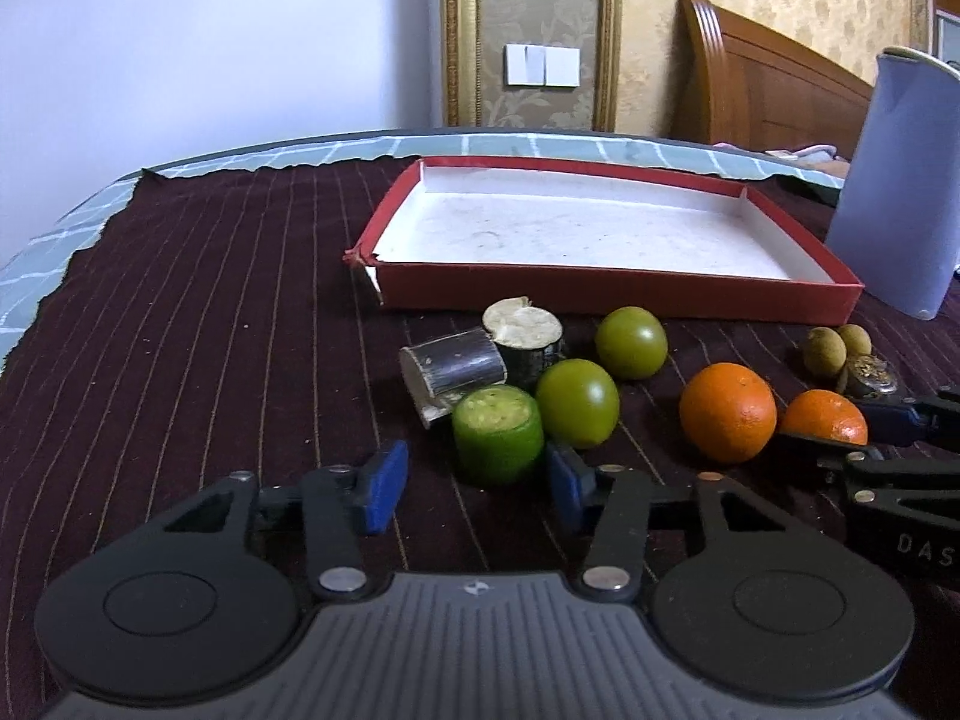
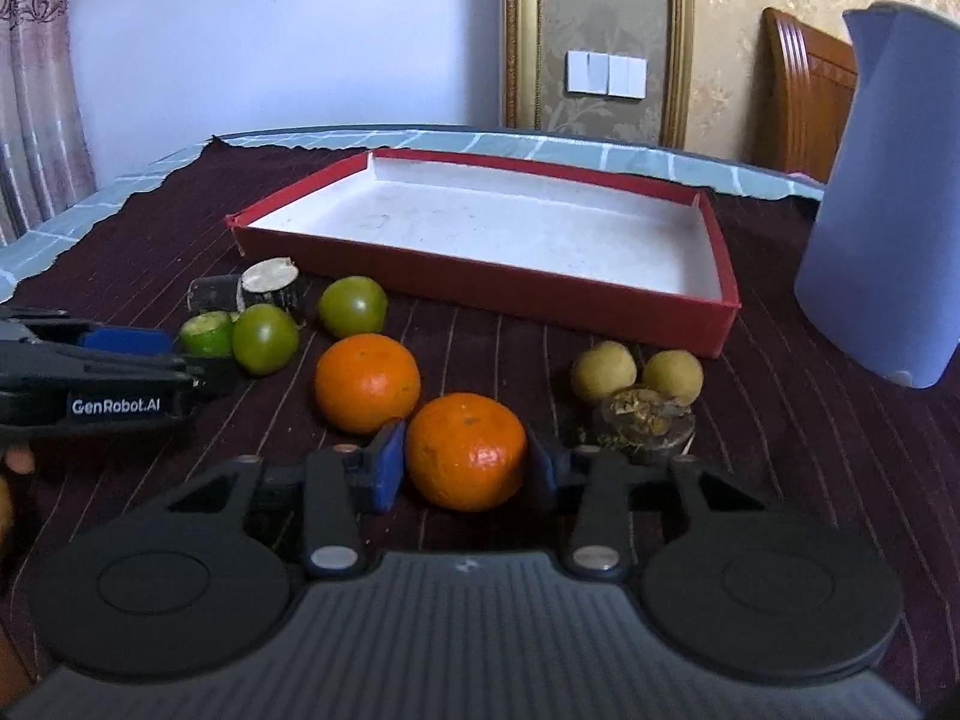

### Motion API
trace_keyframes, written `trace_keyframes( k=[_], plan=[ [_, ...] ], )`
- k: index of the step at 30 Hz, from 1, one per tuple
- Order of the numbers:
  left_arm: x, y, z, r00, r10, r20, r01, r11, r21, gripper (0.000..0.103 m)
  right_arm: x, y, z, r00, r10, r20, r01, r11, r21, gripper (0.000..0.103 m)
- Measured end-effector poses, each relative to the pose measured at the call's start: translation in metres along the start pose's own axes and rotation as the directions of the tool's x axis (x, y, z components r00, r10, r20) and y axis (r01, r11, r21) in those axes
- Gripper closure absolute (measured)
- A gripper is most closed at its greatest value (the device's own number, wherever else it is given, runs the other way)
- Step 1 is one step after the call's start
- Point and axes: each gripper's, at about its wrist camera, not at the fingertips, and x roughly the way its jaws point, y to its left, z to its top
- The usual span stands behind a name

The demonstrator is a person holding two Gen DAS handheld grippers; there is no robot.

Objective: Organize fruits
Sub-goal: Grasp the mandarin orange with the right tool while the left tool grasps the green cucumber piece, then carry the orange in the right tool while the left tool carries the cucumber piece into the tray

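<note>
Two grippers stand at the fruit in front of the red tray (image 2: 714, 324). Right gripper (image 2: 462, 462): fingers bracket the near orange (image 2: 467, 450), closure uncertain. Left gripper (image 1: 477, 483): fingers spread, empty, flanking the cut green piece (image 1: 497, 433). Next: clamp, lift, transfer into tray.

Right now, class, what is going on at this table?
A person holds a gripper in each hand over fruit on a dark cloth. The right gripper straddles the near orange, jaws open around it, not clearly clamped. The left gripper is open before a cut green piece. The red tray behind holds no fruit yet.
</note>
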Motion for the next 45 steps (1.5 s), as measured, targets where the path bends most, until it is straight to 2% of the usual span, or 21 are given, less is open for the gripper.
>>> trace_keyframes(
  k=[2, 3, 4, 14, 20, 28, 37, 45],
  plan=[
    [0.0, 0.001, 0.001, 1.0, -0.019, -0.001, 0.019, 1.0, -0.008, 0.063, -0.001, -0.001, 0.0, 1.0, 0.002, 0.001, -0.002, 1.0, 0.006, 0.063],
    [-0.001, 0.002, 0.001, 0.999, -0.037, 0.0, 0.037, 0.999, -0.012, 0.071, -0.001, -0.001, -0.001, 1.0, 0.004, 0.003, -0.004, 1.0, 0.013, 0.063],
    [-0.001, 0.002, 0.001, 0.999, -0.05, -0.001, 0.05, 0.999, -0.015, 0.072, -0.002, -0.002, -0.001, 1.0, 0.003, 0.003, -0.003, 1.0, 0.019, 0.063],
    [-0.008, 0.003, -0.001, 0.998, -0.056, 0.033, 0.056, 0.998, -0.021, 0.072, -0.012, -0.005, -0.005, 1.0, 0.0, 0.029, -0.001, 0.999, 0.041, 0.063],
    [-0.027, -0.01, 0.009, 0.994, -0.062, 0.092, 0.06, 0.998, 0.026, 0.072, -0.024, -0.004, 0.003, 0.997, -0.002, 0.078, -0.002, 0.999, 0.048, 0.063],
    [-0.024, -0.032, 0.024, 0.991, -0.063, 0.116, 0.052, 0.994, 0.094, 0.072, -0.021, -0.01, 0.015, 0.995, -0.021, 0.1, 0.014, 0.997, 0.071, 0.063],
    [-0.012, -0.036, 0.038, 0.993, -0.058, 0.103, 0.048, 0.994, 0.102, 0.072, -0.02, -0.014, 0.032, 0.989, -0.045, 0.139, 0.036, 0.997, 0.066, 0.063],
    [-0.003, -0.037, 0.047, 0.994, -0.052, 0.092, 0.042, 0.994, 0.104, 0.072, -0.012, -0.017, 0.042, 0.989, -0.052, 0.14, 0.044, 0.997, 0.063, 0.063]
  ],
)
